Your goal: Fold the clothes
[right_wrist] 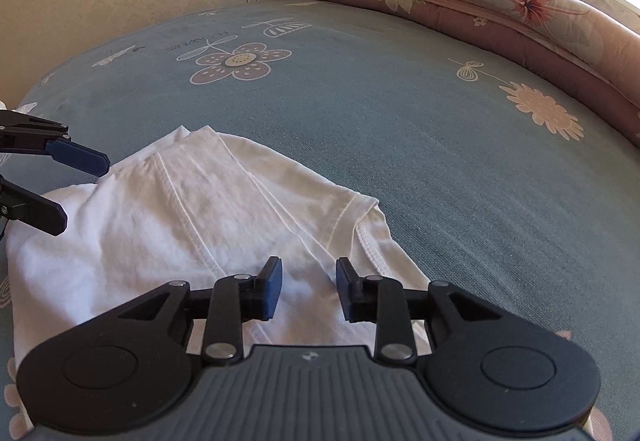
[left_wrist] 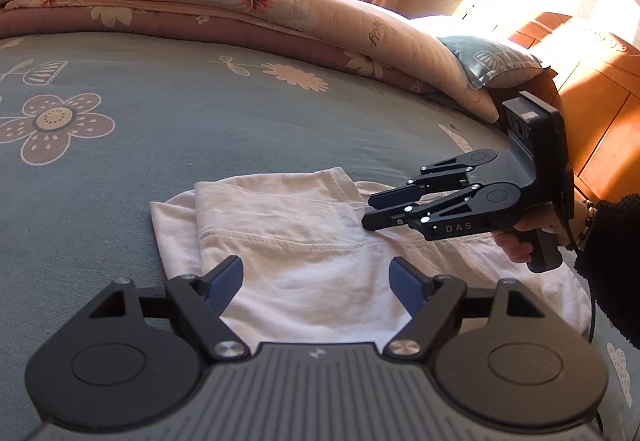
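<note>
Just ahead of and below both hand-held grippers, a white garment (left_wrist: 304,241) lies partly folded on the blue flowered bed sheet (left_wrist: 160,121). From the left gripper (left_wrist: 318,281) the cloth spreads forward and to the right, its stitched hem running roughly crosswise in front of the fingers. That gripper's jaws stand wide apart, and nothing is between the blue pads; they hang over the near edge of the cloth without pinching it.

From the right gripper (right_wrist: 308,287) the garment lies forward and to the left, its long axis slanting away toward the far left corner, with a sleeve (right_wrist: 360,217) just ahead of the right-hand finger. Those jaws are parted only narrowly over a small ridge of fabric; the pads do not seem to press on it, so I judge it empty.

A rolled pink quilt (left_wrist: 240,1) lies well beyond, along the window side.

The right gripper looks nearer the sleeve end, so the next fold probably starts there, carrying that side across toward the left gripper (right_wrist: 60,193).
</note>
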A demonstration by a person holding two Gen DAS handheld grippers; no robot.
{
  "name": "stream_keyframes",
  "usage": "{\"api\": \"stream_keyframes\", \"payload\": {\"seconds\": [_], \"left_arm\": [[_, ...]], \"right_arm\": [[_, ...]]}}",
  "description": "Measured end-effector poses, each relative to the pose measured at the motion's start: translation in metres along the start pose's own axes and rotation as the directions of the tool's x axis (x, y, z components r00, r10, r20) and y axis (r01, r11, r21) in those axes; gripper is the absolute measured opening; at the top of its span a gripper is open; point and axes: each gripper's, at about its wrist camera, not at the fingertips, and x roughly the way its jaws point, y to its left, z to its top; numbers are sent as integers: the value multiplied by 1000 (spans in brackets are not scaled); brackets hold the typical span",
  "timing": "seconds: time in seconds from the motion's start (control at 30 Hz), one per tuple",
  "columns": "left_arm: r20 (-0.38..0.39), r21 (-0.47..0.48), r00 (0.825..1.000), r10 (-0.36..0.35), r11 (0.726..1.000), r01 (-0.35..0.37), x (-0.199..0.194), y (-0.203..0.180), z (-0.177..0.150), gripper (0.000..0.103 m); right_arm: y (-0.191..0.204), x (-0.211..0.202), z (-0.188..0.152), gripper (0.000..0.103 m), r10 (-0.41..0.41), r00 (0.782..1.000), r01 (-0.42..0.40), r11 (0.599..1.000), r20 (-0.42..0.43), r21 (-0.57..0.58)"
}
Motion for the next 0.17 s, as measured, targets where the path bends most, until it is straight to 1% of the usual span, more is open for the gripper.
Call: {"api": "stream_keyframes", "payload": {"seconds": [0.07, 0.17], "left_arm": [[-3, 0, 1000, 0, 1000, 0, 1, 0, 0, 80], [-5, 0, 1000, 4, 1000, -4, 1, 0, 0, 80]], "right_arm": [[1, 1, 1, 33, 8, 1000, -8, 1000, 3, -13], [1, 5, 3, 36, 24, 1000, -24, 1000, -3, -19]]}}
